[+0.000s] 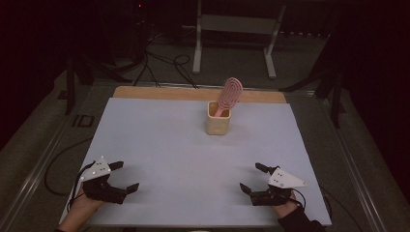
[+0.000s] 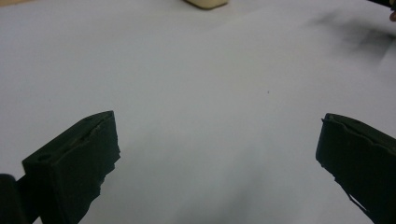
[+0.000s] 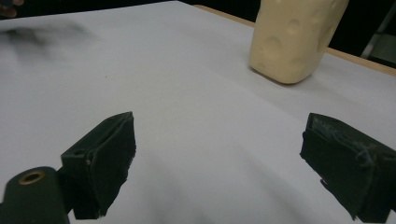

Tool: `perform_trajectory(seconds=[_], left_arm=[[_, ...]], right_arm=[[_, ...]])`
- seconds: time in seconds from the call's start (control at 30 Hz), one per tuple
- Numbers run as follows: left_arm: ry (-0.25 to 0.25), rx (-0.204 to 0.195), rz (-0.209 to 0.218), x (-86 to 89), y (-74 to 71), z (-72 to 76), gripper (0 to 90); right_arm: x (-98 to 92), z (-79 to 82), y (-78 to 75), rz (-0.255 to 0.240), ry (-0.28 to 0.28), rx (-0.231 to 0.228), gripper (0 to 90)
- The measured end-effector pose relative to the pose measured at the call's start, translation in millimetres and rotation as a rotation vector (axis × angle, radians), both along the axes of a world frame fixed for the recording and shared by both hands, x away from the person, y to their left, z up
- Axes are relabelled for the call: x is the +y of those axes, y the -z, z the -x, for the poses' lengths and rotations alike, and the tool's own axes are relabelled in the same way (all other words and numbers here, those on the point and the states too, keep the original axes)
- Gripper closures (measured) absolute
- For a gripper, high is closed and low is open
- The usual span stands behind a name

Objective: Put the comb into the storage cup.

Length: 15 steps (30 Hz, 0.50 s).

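both grippers — left (image 1: 120, 176), right (image 1: 252, 178) — rest near with jaws apart; reach far for the brush (image 1: 229, 94), lifting it straight so the cup (image 1: 217, 123) stays upright.

Pink brush (image 1: 229, 95) upright in cup (image 1: 217, 124)

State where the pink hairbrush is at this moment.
In the high view the pink hairbrush stands handle-down in the cream cup, leaning right, toward the far middle of the white table, well beyond the left gripper and right gripper.
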<state>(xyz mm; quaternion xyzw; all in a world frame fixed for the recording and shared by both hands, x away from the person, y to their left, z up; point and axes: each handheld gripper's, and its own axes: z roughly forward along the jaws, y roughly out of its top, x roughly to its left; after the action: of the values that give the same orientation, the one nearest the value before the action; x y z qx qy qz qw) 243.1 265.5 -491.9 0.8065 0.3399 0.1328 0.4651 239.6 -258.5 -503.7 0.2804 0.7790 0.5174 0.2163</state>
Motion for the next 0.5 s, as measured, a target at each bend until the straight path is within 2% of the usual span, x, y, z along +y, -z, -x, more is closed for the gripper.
perform_trajectory(seconds=[0.27, 0.3, 0.37, 0.5], left_arm=[[-0.023, 0.001, 0.004, 2.0, 8.1, 8.4, 0.0], [-0.032, 0.009, 0.001, 2.4, 12.1, 10.8, 0.0], [-0.039, 0.001, -0.012, 2.3, 16.0, 14.3, 0.0], [-0.053, 0.006, -0.008, 4.4, 20.3, 19.0, 0.0]], right_arm=[[0.1, -0.5, 0.2, -0.001, -0.001, 0.000, 10.0], [-0.1, -0.6, 0.3, -0.002, 0.002, 0.004, 10.0], [0.1, -0.3, -0.1, 0.001, -0.002, -0.002, 10.0], [0.1, -0.4, 0.1, 0.000, -0.004, 0.000, 10.0]])
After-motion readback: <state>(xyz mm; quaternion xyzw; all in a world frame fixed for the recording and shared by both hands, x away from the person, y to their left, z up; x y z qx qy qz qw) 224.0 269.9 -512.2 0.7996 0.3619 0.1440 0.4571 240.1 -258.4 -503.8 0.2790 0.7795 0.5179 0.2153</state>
